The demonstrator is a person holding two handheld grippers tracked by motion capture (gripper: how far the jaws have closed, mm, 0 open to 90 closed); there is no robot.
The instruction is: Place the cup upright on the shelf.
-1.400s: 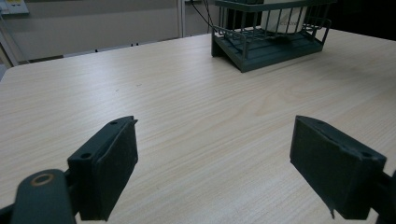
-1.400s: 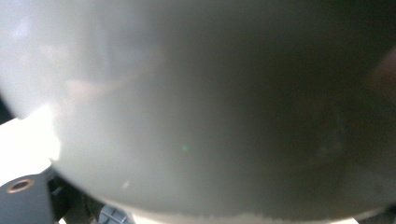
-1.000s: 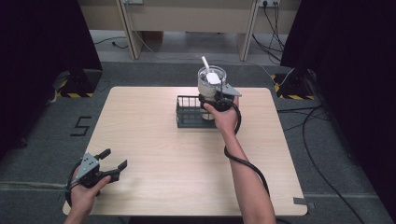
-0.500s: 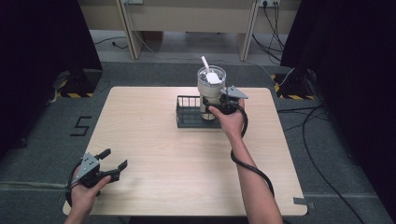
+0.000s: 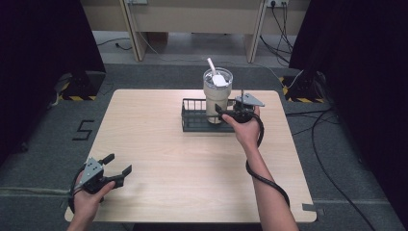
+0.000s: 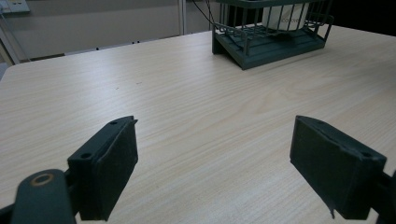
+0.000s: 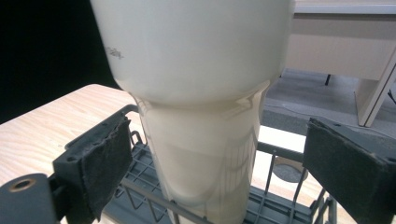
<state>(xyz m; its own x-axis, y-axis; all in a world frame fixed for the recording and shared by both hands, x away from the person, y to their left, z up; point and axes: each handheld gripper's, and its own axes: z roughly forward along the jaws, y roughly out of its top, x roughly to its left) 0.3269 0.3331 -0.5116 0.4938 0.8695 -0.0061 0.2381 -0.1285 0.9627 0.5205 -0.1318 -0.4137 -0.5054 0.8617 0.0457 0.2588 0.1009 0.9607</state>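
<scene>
Right gripper view puts us right up against the tall cream-coloured tumbler [image 7: 201, 102], its narrow lower part standing between our two black jaws, which are spread wide with daylight on both sides. So our right hand-held gripper [image 5: 230, 112] is released, nothing clamped yet. From the high view we see the tumbler standing upright in the dark wire basket [image 5: 192, 120], just ahead of that hand-held gripper, with a clear lid and white straw [image 5: 210, 65] on top.

Now the risks, as we judge them. The tumbler is tall and wide above, slim below, so a squeeze low on the taper could let it tip away from us. Its wall looks smooth and glossy; the pads may slip if we close off-centre. The basket rail [image 7: 280, 151] runs close under the jaws, and a jaw could catch a wire and drag the whole basket across the pale wooden counter [image 5: 159, 159]. If we lift with the base snagged on the rim, the tumbler could tilt, and we can't tell whether it holds liquid.

Our left hand-held gripper [image 5: 118, 163] rests low, near the counter's front corner, jaws apart and empty, well away from the basket, so it cannot steady anything if it slides.
</scene>
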